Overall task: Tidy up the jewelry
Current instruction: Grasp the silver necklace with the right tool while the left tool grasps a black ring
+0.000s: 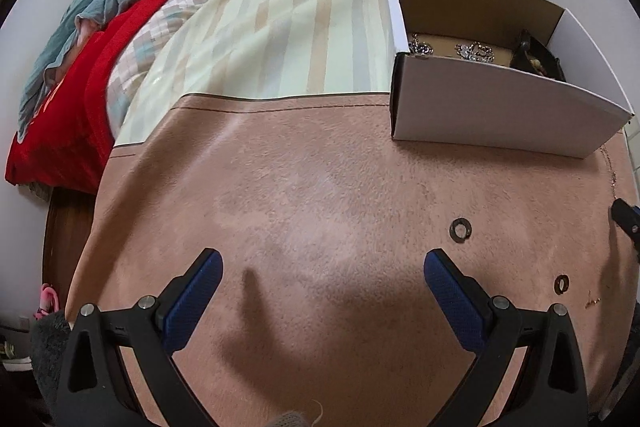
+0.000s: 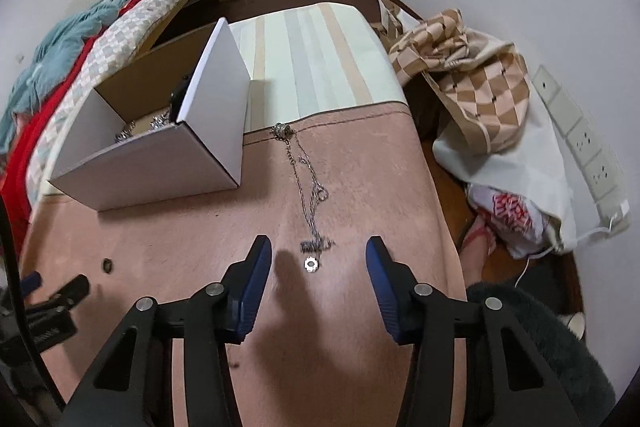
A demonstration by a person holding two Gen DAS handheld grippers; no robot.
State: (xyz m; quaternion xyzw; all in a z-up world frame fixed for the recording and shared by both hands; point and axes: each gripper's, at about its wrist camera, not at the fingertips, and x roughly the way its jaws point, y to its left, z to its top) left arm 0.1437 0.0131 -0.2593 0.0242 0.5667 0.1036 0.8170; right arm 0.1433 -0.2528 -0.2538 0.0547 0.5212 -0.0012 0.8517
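Observation:
A white cardboard box (image 1: 500,107) stands at the far right of the pink cloth, with silver jewelry (image 1: 474,51) inside; the right wrist view shows it (image 2: 160,159) at the left. My left gripper (image 1: 322,263) is open and empty above bare cloth. A dark ring (image 1: 460,230) lies just beyond its right finger, and a smaller brown ring (image 1: 561,284) lies farther right. My right gripper (image 2: 318,253) is open and empty, with a small silver ring (image 2: 311,264) between its fingertips. A silver chain necklace (image 2: 310,187) stretches away from it toward a silver bead (image 2: 282,130).
A bed with red, teal and checkered bedding (image 1: 100,59) lies to the left. A striped cushion (image 2: 316,59) lies beyond the pink cloth. Checkered fabric and bags (image 2: 480,99) are piled on the floor at the right. My left gripper's tip (image 2: 60,295) shows at the lower left.

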